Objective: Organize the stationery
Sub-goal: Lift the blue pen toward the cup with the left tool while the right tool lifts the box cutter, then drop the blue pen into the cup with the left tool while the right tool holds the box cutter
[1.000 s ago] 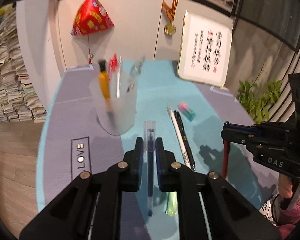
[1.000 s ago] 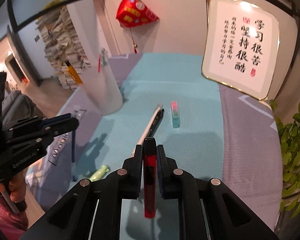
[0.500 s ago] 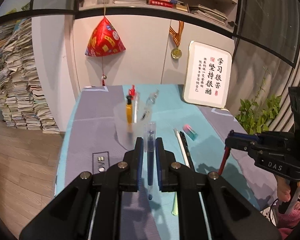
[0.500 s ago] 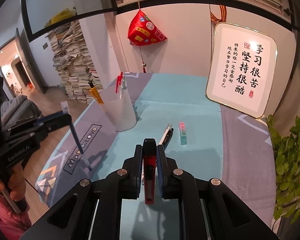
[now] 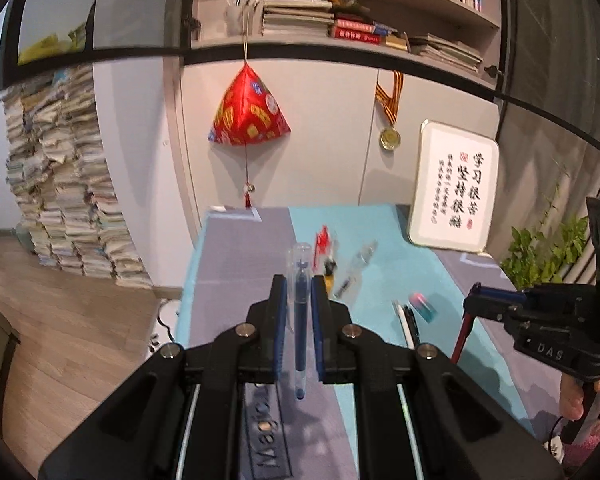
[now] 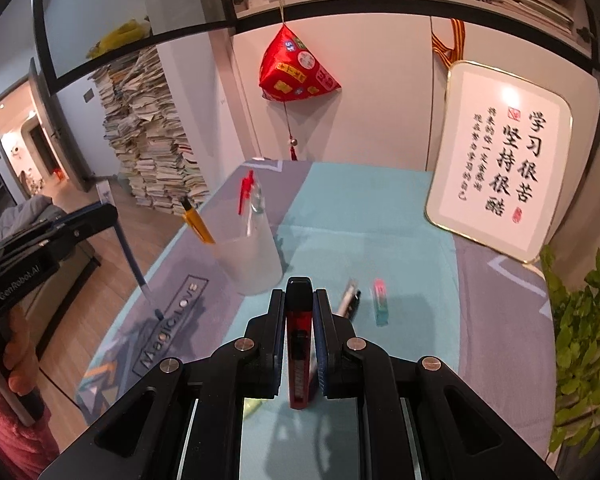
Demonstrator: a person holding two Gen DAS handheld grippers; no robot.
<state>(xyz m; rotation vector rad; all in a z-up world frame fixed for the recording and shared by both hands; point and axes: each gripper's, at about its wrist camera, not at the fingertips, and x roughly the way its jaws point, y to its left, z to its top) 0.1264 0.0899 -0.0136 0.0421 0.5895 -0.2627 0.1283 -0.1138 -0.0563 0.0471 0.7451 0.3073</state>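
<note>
Left gripper [image 5: 299, 304]: jaws closed on a blue gel pen with a clear cap [image 5: 300, 320]. Pen held upright along the jaws, cap end forward, tip hanging free above the desk with the teal-and-grey printed mat [image 6: 380, 216]. From the right wrist view the same pen slants down from the left gripper, tip above the mat's "Magic LOVE" lettering.

Right gripper [image 6: 299, 320]: jaws closed on a red and black utility knife [image 6: 299, 344], body pinched between both pads, lower end protruding below them. Held in the air over the mat.

Frosted translucent plastic pen cup [image 6: 249, 264]: upright on the mat, near the boundary between grey and teal zones. Contents: a yellow pen with black end [image 6: 196, 222] leaning left, a red pen [image 6: 245, 190] and a clear-barrelled pen [image 6: 256, 204], both roughly upright.

Loose on the teal zone, right of the cup: a white pen [image 6: 346, 300] and a black pen [image 6: 355, 302] lying side by side, touching; a pink and teal eraser [image 6: 380, 300] just beside them, apart.

Background: white framed calligraphy board with gold edge [image 6: 500, 160] leaning at the desk's far right; red pyramid-shaped hanging ornament [image 6: 298, 68] on the wall.
</note>
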